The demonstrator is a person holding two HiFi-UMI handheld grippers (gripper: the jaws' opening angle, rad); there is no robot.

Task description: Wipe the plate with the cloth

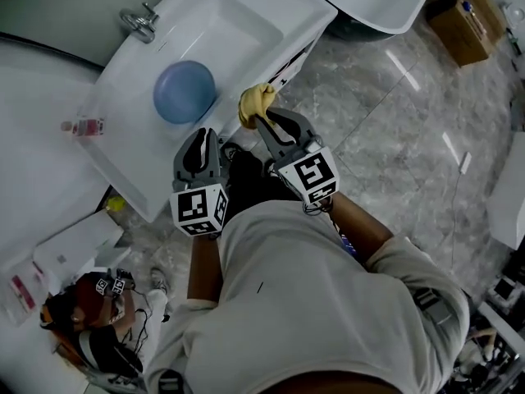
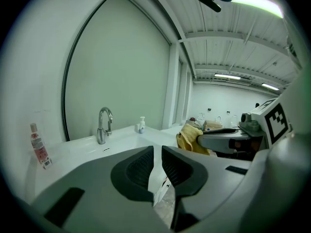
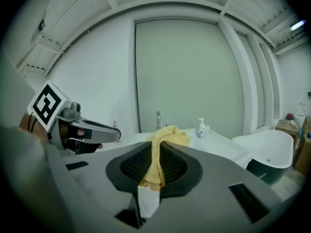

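We log the right claw (image 3: 156, 165) pressed together on a crumpled yellow terry cloth (image 3: 164, 139), which bulges out past its tips. The left claw (image 2: 158, 155) stands with a narrow gap between its jaws and nothing in it. The round blue plate (image 1: 184, 91) lies flat in the white rectangular washbasin (image 1: 238, 31), ahead of and below both claws and closer to the left claw's tips. The cloth hangs just off the plate's edge on the right claw's side, apart from it as far as we can tell. Our reading is that the step in hand is bringing the cloth down onto the plate, with no wiping contact yet. To do it well, we lower the right claw until the bulging wad, not the hard tips, meets the plate. We hold the pinch firm and sweep in overlapping arcs from the centre out to the rim. The plate will probably skate on the smooth basin, so the left claw should steady its near rim first. The chrome tap (image 1: 141, 21) stands beyond the plate, so we stop each stroke short of it.
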